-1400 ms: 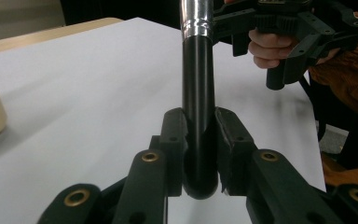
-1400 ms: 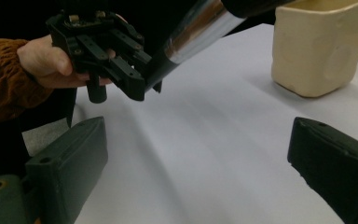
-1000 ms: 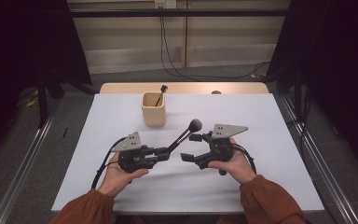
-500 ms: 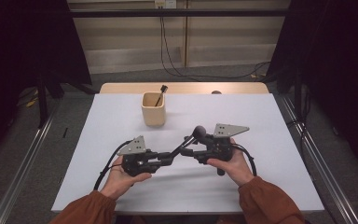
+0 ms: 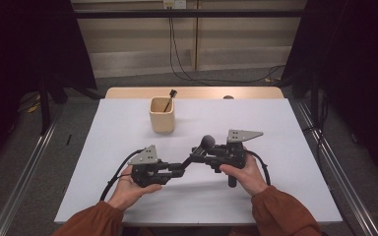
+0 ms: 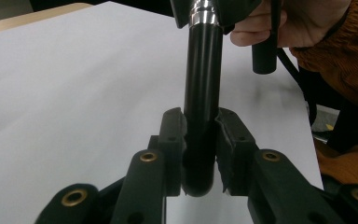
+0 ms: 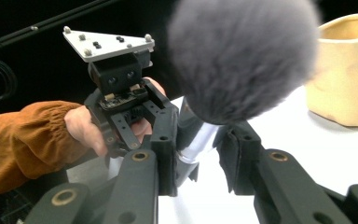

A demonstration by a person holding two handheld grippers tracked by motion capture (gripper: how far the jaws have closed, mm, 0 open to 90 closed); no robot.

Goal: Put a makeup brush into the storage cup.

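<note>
1. White tabletop (image 5: 285, 147) spreads out before us, with a dark room and grey floor around it and a strip of bare wood along its far edge.
2. Nearest to us, our left gripper (image 5: 173, 169) holds the black handle end of the makeup brush (image 5: 197, 156); in the left gripper view its jaws are narrow and clamped on the handle's rounded butt (image 6: 200, 154), so the brush stays steady while the other hand takes it.
3. Just right and slightly farther, our right gripper (image 5: 204, 156) meets the same brush at the silver collar (image 7: 196, 140) below the grey bristle head (image 7: 242, 56). Its jaws have just been closing, and they now sit narrow around the collar with the brush between them.
4. We judge this a hand-over: both grippers share the brush, which hangs above the table's middle, tilted with its head up and to the right.
5. Farther and to the left, the cream cup (image 5: 162, 114) stands upright with one thin brush (image 5: 168, 101) leaning in it, well apart from the grippers.
6. Open tabletop lies all around the cup, so we have free room to carry the brush there; the near edge sits close under our wrists.
</note>
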